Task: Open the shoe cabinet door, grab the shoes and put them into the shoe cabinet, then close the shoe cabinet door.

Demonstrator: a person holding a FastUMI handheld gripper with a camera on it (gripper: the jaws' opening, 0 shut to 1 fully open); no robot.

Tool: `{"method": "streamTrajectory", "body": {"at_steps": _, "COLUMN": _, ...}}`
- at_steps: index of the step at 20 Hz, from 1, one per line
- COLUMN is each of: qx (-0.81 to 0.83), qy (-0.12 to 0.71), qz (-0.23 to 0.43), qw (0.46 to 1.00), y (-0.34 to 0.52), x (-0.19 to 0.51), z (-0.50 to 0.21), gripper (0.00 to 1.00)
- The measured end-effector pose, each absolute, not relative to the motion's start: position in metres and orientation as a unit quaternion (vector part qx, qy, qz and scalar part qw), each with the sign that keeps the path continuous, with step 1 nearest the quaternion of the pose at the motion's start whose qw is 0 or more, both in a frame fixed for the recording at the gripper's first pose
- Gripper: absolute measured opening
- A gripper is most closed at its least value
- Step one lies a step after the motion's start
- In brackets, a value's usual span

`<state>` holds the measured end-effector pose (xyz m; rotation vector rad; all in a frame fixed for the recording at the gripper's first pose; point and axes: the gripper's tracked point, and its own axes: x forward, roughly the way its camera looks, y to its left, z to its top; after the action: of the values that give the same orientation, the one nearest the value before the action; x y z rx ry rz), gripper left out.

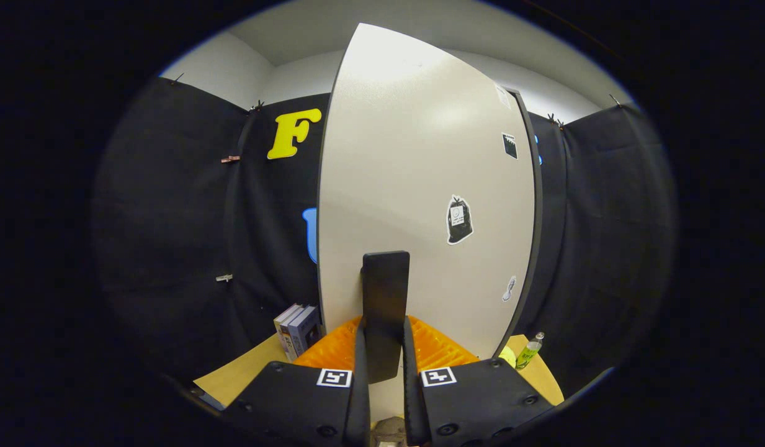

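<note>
Tongs (384, 347) clench the dark upright handle (385, 298) of the pale shoe cabinet door (419, 186), both fingers pressed against it. Beside the door (on the tabletop (246, 372)) stand boxes (297, 329) and a small bottle (530, 351).

The cabinet door (419, 186) blocks my gripper (385, 338) at 12 o'clock; books (297, 329) stand at 10 o'clock, a bottle (530, 351) at 2 o'clock.
</note>
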<state>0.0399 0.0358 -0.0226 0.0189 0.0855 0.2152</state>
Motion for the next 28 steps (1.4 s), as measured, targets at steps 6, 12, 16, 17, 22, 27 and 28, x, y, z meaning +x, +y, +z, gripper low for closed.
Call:
{"method": "streamTrajectory", "body": {"at_steps": 6, "qx": 0.014, "qy": 0.04, "qz": 0.113, "qw": 0.993, "y": 0.004, "x": 0.016, "z": -0.022, "gripper": 0.26}}
{"method": "streamTrajectory", "body": {"at_steps": 12, "qx": 0.019, "qy": 0.038, "qz": 0.093, "qw": 0.995, "y": -0.037, "x": -0.005, "z": -0.023, "gripper": 0.25}}
{"method": "streamTrajectory", "body": {"at_steps": 16, "qx": 0.028, "qy": 0.038, "qz": 0.061, "qw": 0.997, "y": -0.075, "x": -0.016, "z": -0.024, "gripper": 0.25}}
{"method": "streamTrajectory", "body": {"at_steps": 17, "qx": 0.03, "qy": 0.037, "qz": 0.052, "qw": 0.997, "y": -0.088, "x": -0.022, "z": -0.024, "gripper": 0.25}}
{"method": "streamTrajectory", "body": {"at_steps": 22, "qx": 0.021, "qy": 0.019, "qz": 0.005, "qw": 1.0, "y": -0.129, "x": -0.041, "z": -0.013, "gripper": 0.24}}
{"method": "streamTrajectory", "body": {"at_steps": 27, "qx": 0.017, "qy": 0.021, "qz": -0.038, "qw": 0.999, "y": -0.167, "x": -0.057, "z": -0.012, "gripper": 0.24}}
{"method": "streamTrajectory", "body": {"at_steps": 28, "qx": 0.019, "qy": 0.021, "qz": -0.046, "qw": 0.999, "y": -0.175, "x": -0.064, "z": -0.01, "gripper": 0.24}}
